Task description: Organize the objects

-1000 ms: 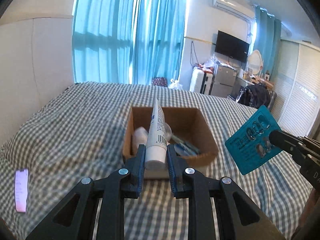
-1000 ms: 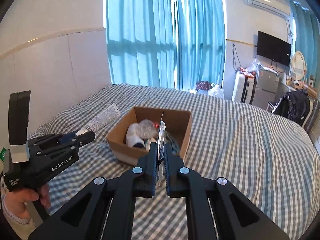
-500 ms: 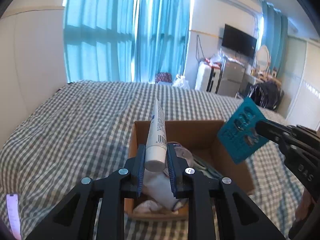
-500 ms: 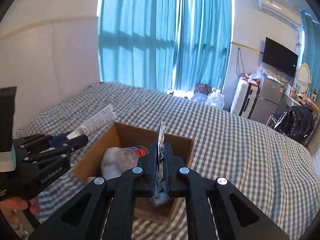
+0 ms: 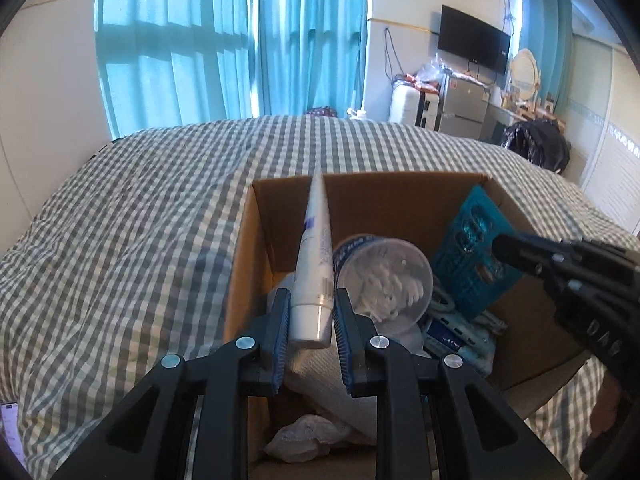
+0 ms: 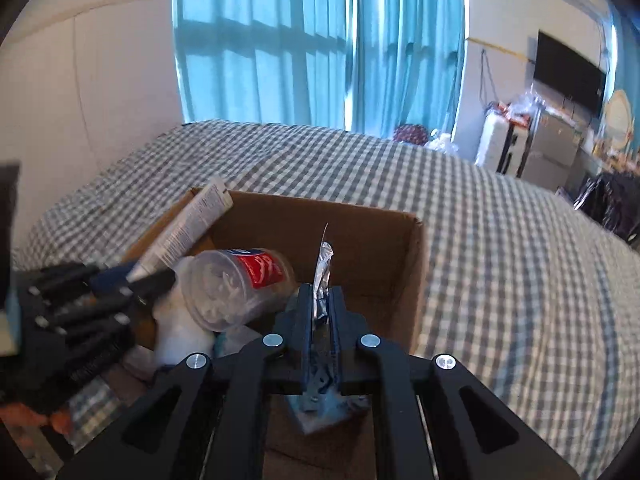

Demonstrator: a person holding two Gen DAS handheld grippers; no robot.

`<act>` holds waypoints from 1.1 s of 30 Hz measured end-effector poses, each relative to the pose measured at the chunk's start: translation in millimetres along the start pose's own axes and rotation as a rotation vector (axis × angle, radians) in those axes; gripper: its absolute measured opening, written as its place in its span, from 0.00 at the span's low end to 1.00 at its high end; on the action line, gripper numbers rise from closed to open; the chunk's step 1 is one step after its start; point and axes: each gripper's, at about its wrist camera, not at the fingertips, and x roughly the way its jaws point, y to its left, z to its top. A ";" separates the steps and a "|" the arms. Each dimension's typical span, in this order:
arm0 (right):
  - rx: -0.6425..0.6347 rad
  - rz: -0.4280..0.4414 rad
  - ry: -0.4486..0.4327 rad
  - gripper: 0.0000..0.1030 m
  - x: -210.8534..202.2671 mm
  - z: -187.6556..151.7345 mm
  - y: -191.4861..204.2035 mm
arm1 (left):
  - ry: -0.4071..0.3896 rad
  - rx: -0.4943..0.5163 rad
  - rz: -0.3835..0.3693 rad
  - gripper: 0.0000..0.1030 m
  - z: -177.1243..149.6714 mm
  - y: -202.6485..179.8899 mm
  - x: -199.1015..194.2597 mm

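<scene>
Both tools are gripping loads over the open cardboard box (image 5: 404,196) on the bed: left tool (image 5: 309,322) clamping a white tube (image 5: 316,256), right tool (image 6: 319,312) pinching what seems a teal blister card (image 5: 472,256) (edge-on in its own view), ready for dropping in.

We look from two fisheye cameras, each riding on a hand-held gripper and facing forward along its own fingers. The left wrist view hangs close above the near-left edge of the cardboard box (image 5: 404,196), looking down into it and on across the bed (image 5: 120,216) toward the blue curtains (image 5: 240,40). The right wrist view sits close above the box's near-right part, facing the same way. Both share the box, bed, curtains and television (image 5: 474,44), and each catches the other gripper at its edge.
</scene>
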 end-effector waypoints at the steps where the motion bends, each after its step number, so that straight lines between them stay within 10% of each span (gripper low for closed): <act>1: 0.008 0.007 -0.002 0.09 -2.4 2.4 0.8 | -0.001 -0.002 -0.003 0.22 -0.2 -0.4 -1.6; 5: 0.024 0.012 -0.036 0.33 -26.4 8.0 3.1 | -0.027 -0.007 -0.007 0.40 0.2 -2.5 -22.4; 7: 0.032 0.022 -0.060 0.37 -44.5 12.9 5.1 | -0.057 -0.014 0.011 0.58 2.0 -1.9 -40.5; 11: 0.030 0.017 -0.097 0.38 -85.6 20.7 14.9 | -0.116 -0.028 0.036 0.60 8.6 3.5 -79.9; 21: 0.030 -0.047 -0.235 0.57 -211.6 25.5 31.8 | -0.360 -0.086 0.122 1.00 20.3 14.2 -199.8; 33: 0.046 -0.114 -0.322 1.00 -291.4 -19.9 41.0 | -0.457 -0.050 0.184 1.00 -8.2 -4.0 -268.5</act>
